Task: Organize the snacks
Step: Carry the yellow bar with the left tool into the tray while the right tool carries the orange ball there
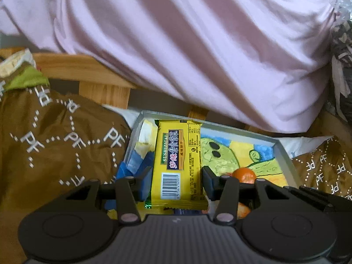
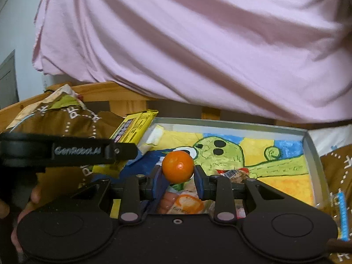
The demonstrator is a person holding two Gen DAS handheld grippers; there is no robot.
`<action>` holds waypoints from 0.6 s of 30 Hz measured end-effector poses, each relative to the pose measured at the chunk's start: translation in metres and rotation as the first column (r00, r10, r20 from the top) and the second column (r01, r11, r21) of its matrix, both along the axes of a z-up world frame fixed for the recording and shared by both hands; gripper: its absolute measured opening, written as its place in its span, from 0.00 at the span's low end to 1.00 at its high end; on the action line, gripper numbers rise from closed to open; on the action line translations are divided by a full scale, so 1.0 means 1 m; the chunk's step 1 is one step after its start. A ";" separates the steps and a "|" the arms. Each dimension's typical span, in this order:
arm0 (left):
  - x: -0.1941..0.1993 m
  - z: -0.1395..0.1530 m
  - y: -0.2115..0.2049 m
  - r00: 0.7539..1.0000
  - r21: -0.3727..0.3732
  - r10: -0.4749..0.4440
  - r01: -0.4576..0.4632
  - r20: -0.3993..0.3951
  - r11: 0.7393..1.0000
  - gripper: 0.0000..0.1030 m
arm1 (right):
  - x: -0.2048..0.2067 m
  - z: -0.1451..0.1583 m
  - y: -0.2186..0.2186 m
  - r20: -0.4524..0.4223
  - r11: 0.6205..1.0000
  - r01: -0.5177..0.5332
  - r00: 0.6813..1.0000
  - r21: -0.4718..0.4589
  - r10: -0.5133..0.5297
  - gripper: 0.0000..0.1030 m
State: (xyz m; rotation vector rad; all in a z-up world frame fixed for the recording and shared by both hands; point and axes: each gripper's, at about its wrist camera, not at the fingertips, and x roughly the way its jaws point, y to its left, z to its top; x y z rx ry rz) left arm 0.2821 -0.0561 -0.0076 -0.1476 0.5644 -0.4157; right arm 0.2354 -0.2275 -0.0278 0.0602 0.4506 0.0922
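My left gripper (image 1: 177, 176) is shut on a yellow snack packet (image 1: 178, 154) with a barcode, held over the left end of a shallow grey tray (image 1: 283, 154). The tray floor carries a green-and-yellow painted picture. My right gripper (image 2: 177, 173) is shut on a small orange fruit (image 2: 177, 165), held over the same tray (image 2: 312, 151). In the right wrist view the yellow snack packet (image 2: 136, 129) and the left gripper's black body show at the left. The orange fruit (image 1: 243, 175) peeks past the left gripper's right finger. Other wrapped snacks (image 2: 189, 202) lie in the tray under the right gripper.
Brown cloth (image 1: 55, 136) printed with white letters lies on both sides of the tray. Pink bedding (image 1: 198, 44) hangs over a wooden frame (image 1: 92, 70) just behind the tray. A hand (image 2: 33, 198) grips the left tool. A blue-edged packet (image 2: 343, 215) lies at the tray's right.
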 end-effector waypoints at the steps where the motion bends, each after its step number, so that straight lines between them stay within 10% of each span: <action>1: 0.004 -0.004 0.000 1.000 0.000 0.003 -0.003 -0.009 1.000 0.50 | 0.004 -0.003 0.000 -0.003 1.000 0.006 1.000 0.001 -0.006 0.32; 18: 0.037 -0.048 0.009 0.990 0.025 0.022 -0.019 -0.140 1.000 0.50 | 0.030 -0.028 0.003 -0.025 0.999 -0.008 1.000 -0.047 0.007 0.33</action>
